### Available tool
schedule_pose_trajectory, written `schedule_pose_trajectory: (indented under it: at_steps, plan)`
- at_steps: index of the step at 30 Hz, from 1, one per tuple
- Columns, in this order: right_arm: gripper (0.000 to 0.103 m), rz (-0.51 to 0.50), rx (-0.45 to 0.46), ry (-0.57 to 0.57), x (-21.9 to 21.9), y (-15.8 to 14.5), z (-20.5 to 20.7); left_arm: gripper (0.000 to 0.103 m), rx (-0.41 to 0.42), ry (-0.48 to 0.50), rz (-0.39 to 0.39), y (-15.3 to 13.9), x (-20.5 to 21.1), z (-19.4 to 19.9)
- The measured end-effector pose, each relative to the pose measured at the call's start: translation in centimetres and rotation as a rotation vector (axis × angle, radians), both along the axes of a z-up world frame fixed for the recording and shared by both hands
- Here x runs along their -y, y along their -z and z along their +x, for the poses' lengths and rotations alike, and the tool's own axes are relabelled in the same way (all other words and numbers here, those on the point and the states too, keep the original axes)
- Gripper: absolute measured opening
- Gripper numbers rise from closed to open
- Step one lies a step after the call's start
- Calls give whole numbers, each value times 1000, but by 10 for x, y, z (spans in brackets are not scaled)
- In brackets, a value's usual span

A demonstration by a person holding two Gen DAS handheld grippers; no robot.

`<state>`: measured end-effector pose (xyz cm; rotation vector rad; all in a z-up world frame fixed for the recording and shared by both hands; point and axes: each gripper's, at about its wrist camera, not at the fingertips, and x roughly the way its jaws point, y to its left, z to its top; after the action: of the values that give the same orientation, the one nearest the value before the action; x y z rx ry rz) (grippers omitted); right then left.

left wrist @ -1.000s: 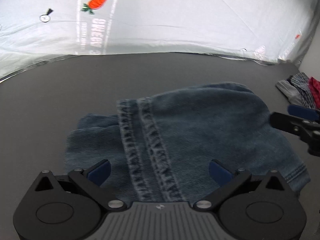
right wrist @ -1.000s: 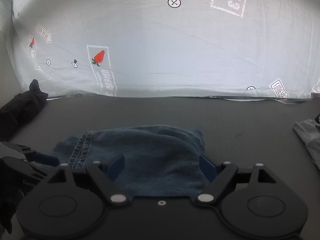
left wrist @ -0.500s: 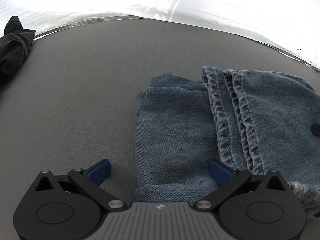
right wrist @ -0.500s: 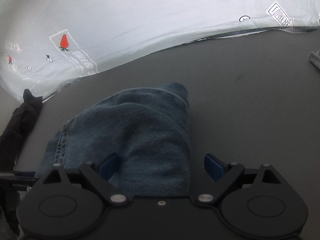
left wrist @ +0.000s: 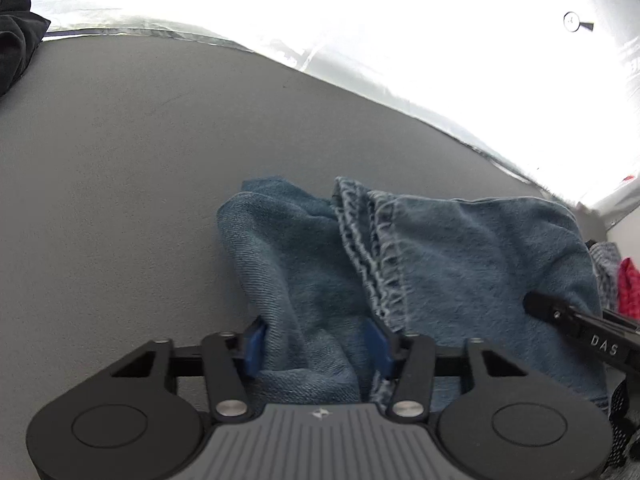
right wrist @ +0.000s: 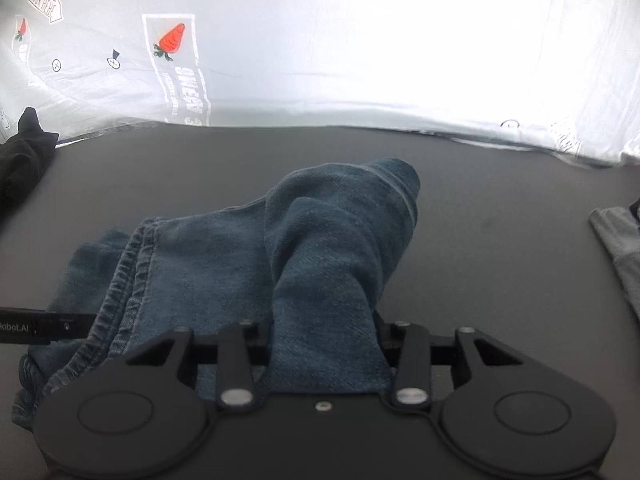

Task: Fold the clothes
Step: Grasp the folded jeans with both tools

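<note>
My left hand-held gripper (left wrist: 316, 344) is clenched on a bunched fold of the denim garment (left wrist: 460, 264), its blue pads (left wrist: 253, 346) pressing the cloth from both sides. The garment lies on the dark grey surface (left wrist: 120, 184), spreading from my fingers toward 1 o'clock, with a stitched double seam (left wrist: 372, 256) running up at 12 o'clock. At 3 o'clock in the left wrist view I see the right hand-held gripper (left wrist: 580, 332) lying against the denim's far side.

In the right wrist view, my right hand-held gripper (right wrist: 324, 344) is likewise clamped on a thick ridge of the same denim (right wrist: 336, 248), which rises toward 12 o'clock. A black garment (right wrist: 20, 160) sits at 10 o'clock, well apart, and a grey cloth (right wrist: 624, 248) at 3 o'clock. A white printed sheet (right wrist: 360, 40) backs the surface.
</note>
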<state>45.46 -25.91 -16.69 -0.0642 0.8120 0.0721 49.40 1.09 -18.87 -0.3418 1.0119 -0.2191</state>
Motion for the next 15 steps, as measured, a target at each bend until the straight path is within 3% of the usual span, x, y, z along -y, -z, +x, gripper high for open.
schedule_pose_trajectory:
  at_steps: [1, 4, 11, 15]
  plan:
    - [33, -27, 30, -2, -7, -8, -8, 21, 13, 0, -9, -2, 0, -3]
    - [31, -106, 116, -32, -25, -32, -32, 11, 61, 16, -31, -8, 3, -10]
    - [31, -187, 267, -43, -35, -83, -77, 7, 152, 67, -107, -33, 25, -27]
    - [31, -212, 343, 11, 2, -114, -97, 7, 239, 146, -107, -65, 68, -42]
